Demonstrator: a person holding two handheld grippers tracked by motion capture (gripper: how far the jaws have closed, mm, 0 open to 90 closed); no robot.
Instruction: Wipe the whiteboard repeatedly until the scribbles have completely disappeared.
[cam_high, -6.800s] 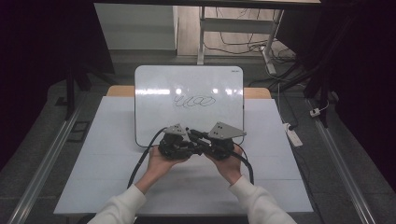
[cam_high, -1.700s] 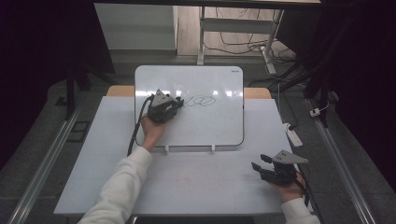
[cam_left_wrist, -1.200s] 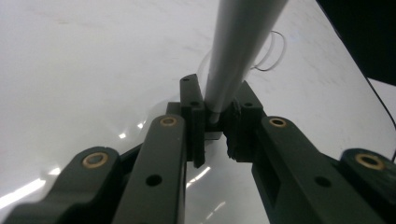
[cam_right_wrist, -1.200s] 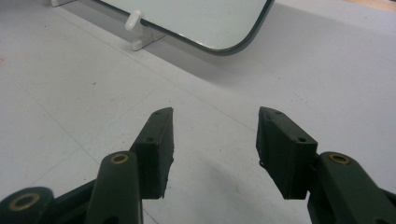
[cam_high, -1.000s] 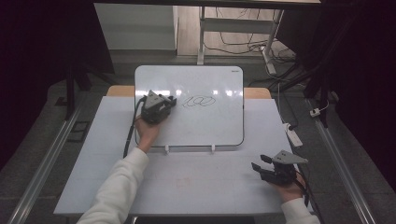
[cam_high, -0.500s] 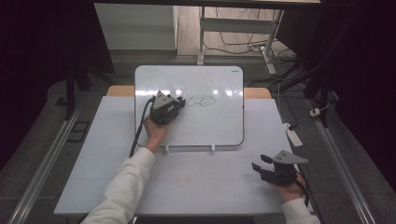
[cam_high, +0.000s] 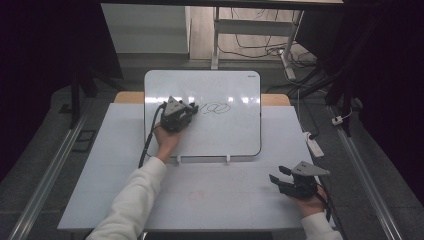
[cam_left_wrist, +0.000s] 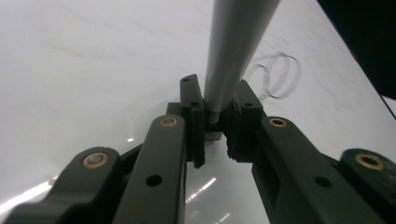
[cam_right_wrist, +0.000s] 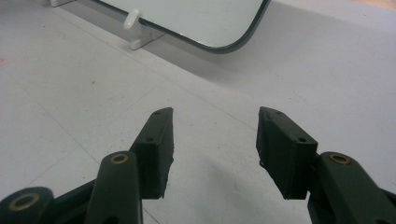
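The left hand-held gripper has its two black jaws pressed onto a grey pen. The pen sticks out past the jaws and leans toward the whiteboard. Seen from above, this left hand-held gripper sits over the left part of the whiteboard, just beside some dark loops drawn on it. In the left gripper view the loops lie just past the pen, a little to its right. The tip of the pen is hidden, so it is hard to tell if it touches the board.

The right hand-held gripper has its jaws spread wide with nothing between them. It waits low over the table, near the front right corner and well apart from the board. From above, the right hand-held gripper points to the left.

The step looks like drawing or writing on the board. To do it well, the person should keep the jaws tight so the pen does not slip or twist. The pen should press softly and evenly, so the line stays dark but the board does not slide on its little white feet. Slow, smooth moves of the whole hand make rounder loops. The free gripper could rest near the board's edge if the board starts to shift.
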